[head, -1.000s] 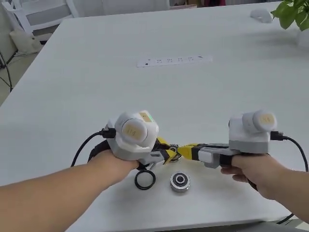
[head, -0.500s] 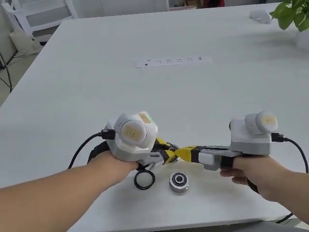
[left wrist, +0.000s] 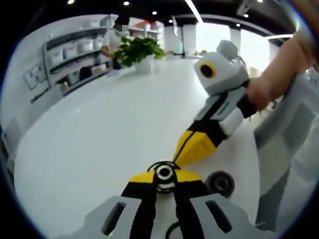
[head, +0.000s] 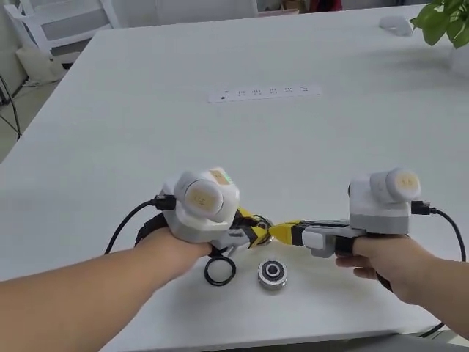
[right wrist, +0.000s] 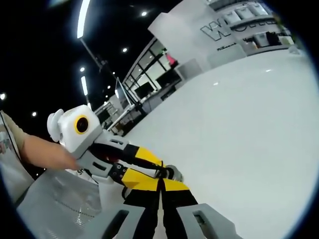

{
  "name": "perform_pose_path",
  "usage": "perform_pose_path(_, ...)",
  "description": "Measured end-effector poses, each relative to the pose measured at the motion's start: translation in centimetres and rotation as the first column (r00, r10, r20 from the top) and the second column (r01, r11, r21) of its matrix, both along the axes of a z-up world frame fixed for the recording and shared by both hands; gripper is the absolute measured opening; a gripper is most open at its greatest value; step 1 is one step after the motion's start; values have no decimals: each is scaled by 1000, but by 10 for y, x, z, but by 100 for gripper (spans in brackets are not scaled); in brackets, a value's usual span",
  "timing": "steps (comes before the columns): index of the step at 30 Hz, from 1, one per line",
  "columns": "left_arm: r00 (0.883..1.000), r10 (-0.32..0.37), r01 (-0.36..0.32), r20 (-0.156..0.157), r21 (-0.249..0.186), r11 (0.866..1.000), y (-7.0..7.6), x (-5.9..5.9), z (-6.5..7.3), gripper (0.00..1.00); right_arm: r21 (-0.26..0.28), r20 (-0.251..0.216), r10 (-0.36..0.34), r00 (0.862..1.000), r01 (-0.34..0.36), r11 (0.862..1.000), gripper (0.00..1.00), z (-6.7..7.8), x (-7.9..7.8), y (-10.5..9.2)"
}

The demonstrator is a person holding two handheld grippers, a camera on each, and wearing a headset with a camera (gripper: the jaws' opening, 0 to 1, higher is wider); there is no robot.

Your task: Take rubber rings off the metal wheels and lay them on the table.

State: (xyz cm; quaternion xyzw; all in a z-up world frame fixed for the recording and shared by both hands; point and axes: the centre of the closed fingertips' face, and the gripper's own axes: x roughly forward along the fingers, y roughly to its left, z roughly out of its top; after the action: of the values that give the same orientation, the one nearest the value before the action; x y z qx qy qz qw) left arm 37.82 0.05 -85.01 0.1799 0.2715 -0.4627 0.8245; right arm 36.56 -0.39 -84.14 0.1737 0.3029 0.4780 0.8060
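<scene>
The left gripper point(left wrist: 164, 176) clamps a small metal wheel point(left wrist: 165, 172) above the bench's point(head: 146, 110) near edge while the right gripper point(right wrist: 162, 183), tips closed, nips its rubber ring point(left wrist: 155, 165), likely light and stretchy, best pinched at the rim and peeled.

An open office or showroom: a big white bench point(head: 146, 110) with a power strip point(head: 264, 92), a potted plant point(head: 443, 20) and wall shelves point(left wrist: 75, 52).

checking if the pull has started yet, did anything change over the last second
Nothing visibly changed. The left gripper still clamps a small wheel, the right gripper keeps its shut tips at the rubber ring on it, and the loose ring and bare wheel lie in the same spots on the table.
</scene>
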Motion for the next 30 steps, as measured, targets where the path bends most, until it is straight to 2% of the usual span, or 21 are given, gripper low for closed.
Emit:
perform_pose_path(8, 1000, -17, 17, -6, 4, 1000, -1, 0, 2, 18, 5, 1, -4, 1000, 4, 1000, 0, 3, 0, 3)
perform_pose_path(11, 1000, -25, 25, 1, 3, 1000, -2, -3, 4, 19, 5, 3, -5, 1000, 5, 1000, 0, 4, 0, 3)
perform_pose_path(30, 999, -47, 49, 26, -54, 997, 7, -17, 28, 33, 26, 11, -4, 1000, 4, 1000, 0, 15, 0, 2)
